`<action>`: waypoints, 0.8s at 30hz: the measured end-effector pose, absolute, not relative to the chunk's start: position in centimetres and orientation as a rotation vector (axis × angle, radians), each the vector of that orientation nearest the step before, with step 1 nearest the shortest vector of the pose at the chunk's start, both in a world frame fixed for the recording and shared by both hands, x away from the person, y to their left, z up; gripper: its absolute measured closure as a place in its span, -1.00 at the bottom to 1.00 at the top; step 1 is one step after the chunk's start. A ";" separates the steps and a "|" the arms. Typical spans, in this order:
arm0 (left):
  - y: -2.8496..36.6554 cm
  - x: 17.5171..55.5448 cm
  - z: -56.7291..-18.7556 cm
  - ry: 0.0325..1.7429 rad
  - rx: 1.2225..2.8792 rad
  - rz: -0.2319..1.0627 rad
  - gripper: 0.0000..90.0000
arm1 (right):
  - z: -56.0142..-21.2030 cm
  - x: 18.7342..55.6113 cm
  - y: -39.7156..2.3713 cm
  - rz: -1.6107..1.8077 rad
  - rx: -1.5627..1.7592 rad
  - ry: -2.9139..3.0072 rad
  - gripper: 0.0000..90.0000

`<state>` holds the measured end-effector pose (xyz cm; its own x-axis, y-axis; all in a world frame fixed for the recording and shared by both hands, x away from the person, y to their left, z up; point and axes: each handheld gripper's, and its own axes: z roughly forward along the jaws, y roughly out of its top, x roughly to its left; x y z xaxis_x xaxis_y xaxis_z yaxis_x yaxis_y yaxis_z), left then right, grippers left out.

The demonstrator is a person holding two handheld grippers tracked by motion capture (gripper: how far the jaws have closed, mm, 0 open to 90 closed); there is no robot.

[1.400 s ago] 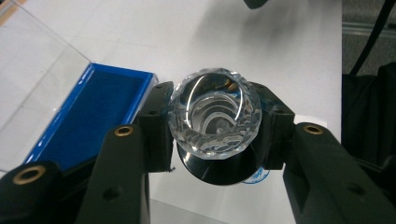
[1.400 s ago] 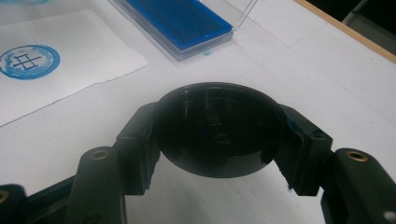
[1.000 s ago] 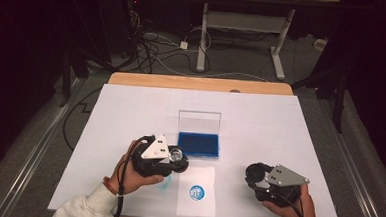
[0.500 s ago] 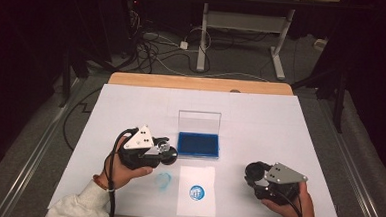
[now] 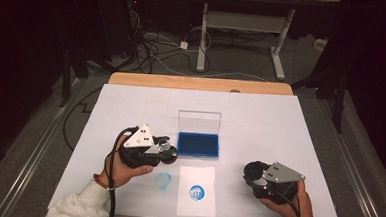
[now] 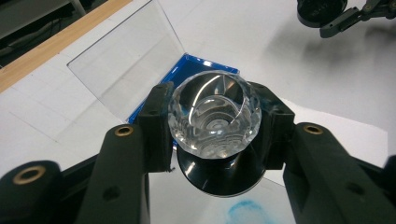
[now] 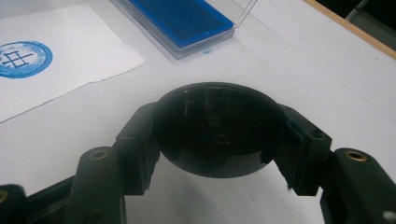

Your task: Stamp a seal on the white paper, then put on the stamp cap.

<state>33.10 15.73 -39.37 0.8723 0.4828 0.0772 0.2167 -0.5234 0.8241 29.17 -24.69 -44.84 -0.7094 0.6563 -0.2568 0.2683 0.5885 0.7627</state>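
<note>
Left gripper view puts the stamp (image 6: 215,116) right between my left claw (image 6: 215,135)'s two black jaws: a clear faceted knob on top, a black round base just below it, and the jaws clamp the knob from both sides. I judge the knob hard and glossy, likely acrylic or glass, so it should be stiff but slippery, and a knock on the table could chip it; the best hold looks like the one I have, across the knob's waist just above the base, where the facets give the pads something to bite. Ahead of this claw lies the open ink pad (image 6: 196,70) with its clear lid standing up, and below the jaws a faint blue smudge (image 6: 245,210) marks the table. On the high view, my left claw (image 5: 166,152) hangs just beside the ink pad (image 5: 198,145), with the stamped paper (image 5: 197,189) near and below it. My right claw (image 7: 219,135) is clenched on a black round cap (image 7: 218,128), which I take for the stamp's cover: light, rigid, smooth-rimmed, gripped across its width. Beyond it sit the paper (image 7: 70,60) and the ink pad (image 7: 180,18).
</note>
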 end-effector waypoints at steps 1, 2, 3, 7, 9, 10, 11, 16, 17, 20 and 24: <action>15.7 33.0 -39.3 0.503 2.131 0.378 0.20 | -44.9 29.2 -24.7 0.977 0.737 2.296 -0.15; 15.7 33.0 -39.2 0.502 2.131 0.381 0.20 | -44.9 29.1 -24.7 0.974 0.732 2.299 -0.15; 15.6 33.0 -39.2 0.501 2.131 0.380 0.20 | -44.9 29.1 -24.6 0.974 0.731 2.300 -0.15; 15.6 33.1 -39.2 0.499 2.123 0.370 0.20 | -44.9 29.0 -24.4 0.978 0.730 2.302 -0.15; 15.5 33.2 -39.2 0.498 2.122 0.365 0.20 | -45.0 29.1 -24.3 0.980 0.736 2.302 -0.15; 15.5 33.3 -39.2 0.494 2.123 0.362 0.20 | -45.0 29.2 -24.3 0.981 0.737 2.306 -0.15; 15.4 33.3 -39.1 0.493 2.119 0.360 0.20 | -45.0 29.3 -24.2 0.977 0.731 2.308 -0.15; 14.7 33.5 -38.5 0.470 2.095 0.359 0.20 | -45.1 29.7 -23.4 0.983 0.715 2.321 -0.15; 14.5 33.5 -38.4 0.463 2.100 0.355 0.20 | -45.0 29.7 -23.3 0.987 0.713 2.323 -0.15; 14.0 33.7 -38.0 0.448 2.087 0.349 0.20 | -44.7 30.0 -22.7 1.018 0.708 2.324 -0.15; 13.4 33.8 -37.7 0.436 2.068 0.336 0.20 | -44.5 30.4 -21.4 1.043 0.700 2.334 -0.15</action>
<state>33.81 13.36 -37.67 0.8984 0.4348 0.0619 0.1706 -0.4754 0.8631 30.42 -21.42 -44.50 -0.7506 0.6232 -0.2196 0.2520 0.5772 0.7767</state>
